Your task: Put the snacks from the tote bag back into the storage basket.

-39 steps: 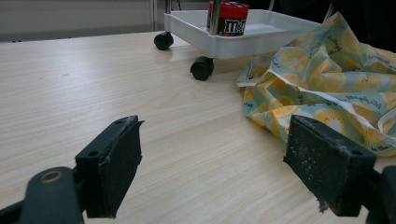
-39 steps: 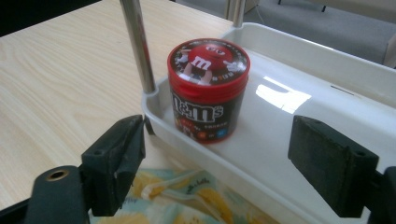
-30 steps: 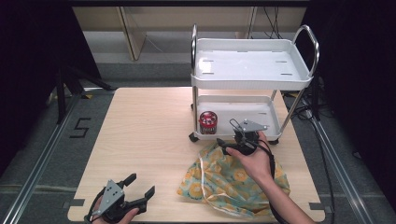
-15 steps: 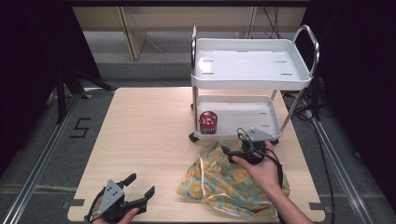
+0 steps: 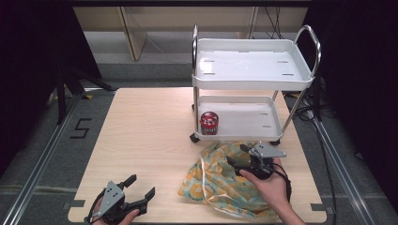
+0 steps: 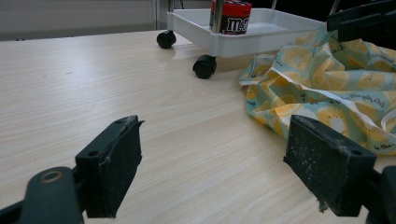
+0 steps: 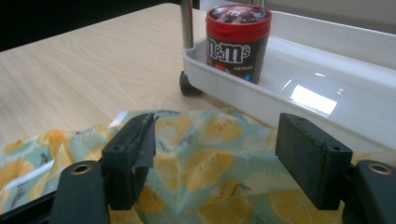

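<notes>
— Jaws on my right gripper (image 5: 240,155): wide apart, nothing between them. It's hovering over the bag (image 5: 224,180), at the edge nearest the cart (image 5: 253,75).

— And your left gripper (image 5: 138,187)?

— Spread wide too, holding nothing, low at the near left part of the table (image 5: 141,126), well apart from the bag.

— Where's the bag exactly?

— Crumpled flat on the table, near right, just in front of the cart's wheels. Lemon print, white cord showing.

— Anything on the cart?

— A red can (image 5: 209,123) standing upright on the lower shelf, left corner, beyond my right gripper.
</notes>
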